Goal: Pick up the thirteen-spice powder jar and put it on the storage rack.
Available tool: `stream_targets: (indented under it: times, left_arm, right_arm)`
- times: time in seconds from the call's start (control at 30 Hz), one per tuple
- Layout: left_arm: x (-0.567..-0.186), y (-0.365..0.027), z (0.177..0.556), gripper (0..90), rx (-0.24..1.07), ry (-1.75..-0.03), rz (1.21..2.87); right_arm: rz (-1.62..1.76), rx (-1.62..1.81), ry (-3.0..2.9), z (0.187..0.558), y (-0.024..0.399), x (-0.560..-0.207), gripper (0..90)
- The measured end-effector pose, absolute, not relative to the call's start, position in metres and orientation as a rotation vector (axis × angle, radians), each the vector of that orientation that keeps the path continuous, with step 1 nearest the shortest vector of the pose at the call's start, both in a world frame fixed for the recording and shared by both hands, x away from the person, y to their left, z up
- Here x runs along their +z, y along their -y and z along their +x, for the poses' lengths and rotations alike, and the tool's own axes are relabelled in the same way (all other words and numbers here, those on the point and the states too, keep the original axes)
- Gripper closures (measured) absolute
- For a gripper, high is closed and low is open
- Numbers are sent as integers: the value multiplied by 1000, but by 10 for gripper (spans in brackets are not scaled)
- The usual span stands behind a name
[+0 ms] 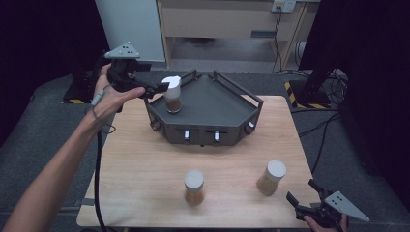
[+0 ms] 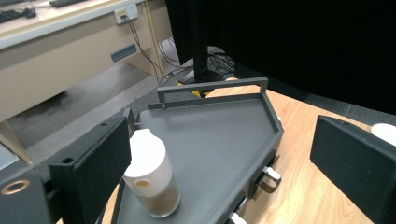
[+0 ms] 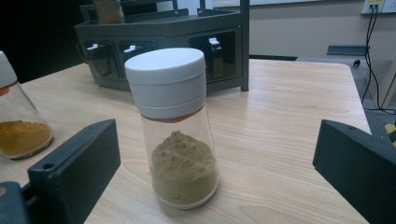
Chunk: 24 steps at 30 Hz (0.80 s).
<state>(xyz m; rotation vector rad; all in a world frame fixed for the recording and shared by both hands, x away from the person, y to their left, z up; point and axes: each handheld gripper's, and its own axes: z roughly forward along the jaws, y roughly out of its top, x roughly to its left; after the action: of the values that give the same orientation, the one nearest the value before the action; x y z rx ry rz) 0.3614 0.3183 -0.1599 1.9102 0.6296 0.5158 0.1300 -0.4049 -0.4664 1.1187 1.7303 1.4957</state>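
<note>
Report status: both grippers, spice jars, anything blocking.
Left gripper open beside white-capped spice jar standing in dark grey metal tray. Right gripper open, facing nearest table jar. Nothing blocking.

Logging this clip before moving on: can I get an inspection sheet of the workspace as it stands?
Surface: light wooden table, bare apart from the items below.
Job's things: one spice jar upright in the dark tray; two jars upright on the table.
Clutter: nothing seen.
Grippers: left gripper open beside the tray jar; right gripper open, facing the nearer jar, apart from it.
Cables: black cable trailing from the left gripper; more on the floor.
Surroundings: grey floor, desk, dark screens.
</note>
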Motion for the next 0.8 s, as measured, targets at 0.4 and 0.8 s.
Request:
stream_targets:
  times: [0.4,0.8]
  left_arm:
    - [-187,-343,315,44,502,-600,1900]
    - [-221,-371,278,45,546,-606,1857]
  right_arm:
    - [1112,1493,-1737,130,404,-466,14]
    - [1114,1490,-1736,130,403,-465,14]
